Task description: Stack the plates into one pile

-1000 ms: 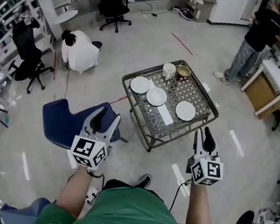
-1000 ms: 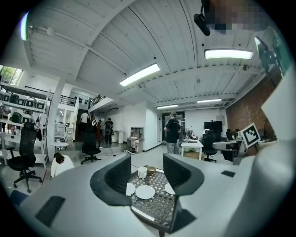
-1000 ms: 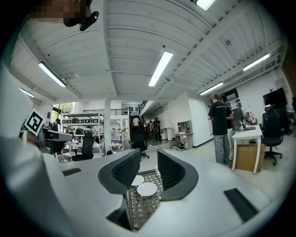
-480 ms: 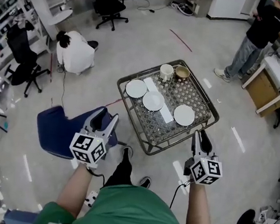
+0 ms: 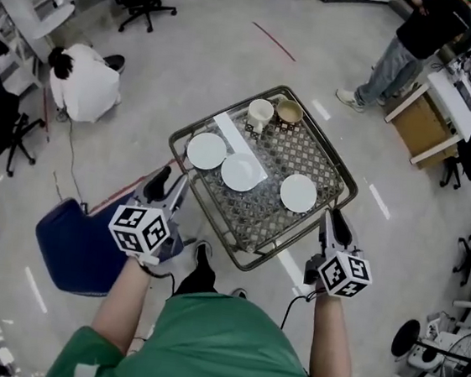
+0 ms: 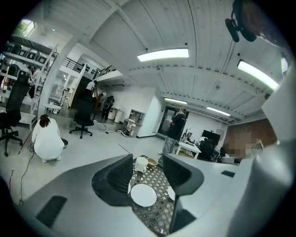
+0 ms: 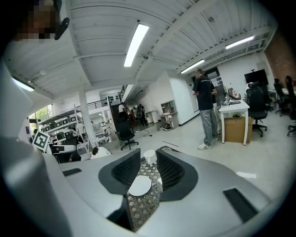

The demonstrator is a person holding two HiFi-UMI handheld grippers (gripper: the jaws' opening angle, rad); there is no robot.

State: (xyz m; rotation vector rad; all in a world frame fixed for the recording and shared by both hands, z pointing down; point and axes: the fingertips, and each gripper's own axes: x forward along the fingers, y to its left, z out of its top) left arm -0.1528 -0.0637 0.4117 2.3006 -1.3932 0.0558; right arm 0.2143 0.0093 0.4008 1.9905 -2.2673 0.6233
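Observation:
Three white plates lie apart on the patterned glass table: a left plate, a middle plate and a right plate. My left gripper hangs open just off the table's near left edge, holding nothing. Between its jaws, the left gripper view shows the middle plate a little way ahead. My right gripper is open and empty off the near right corner. The right plate shows through its jaws in the right gripper view.
A white mug, a tan bowl and a white strip share the table's far side. A blue chair stands close on the left. One person crouches at far left; another stands by a desk.
Both grippers have moved forward and down towards the table, which now sits closer under them. Their jaws look unchanged, and the plates have not moved.

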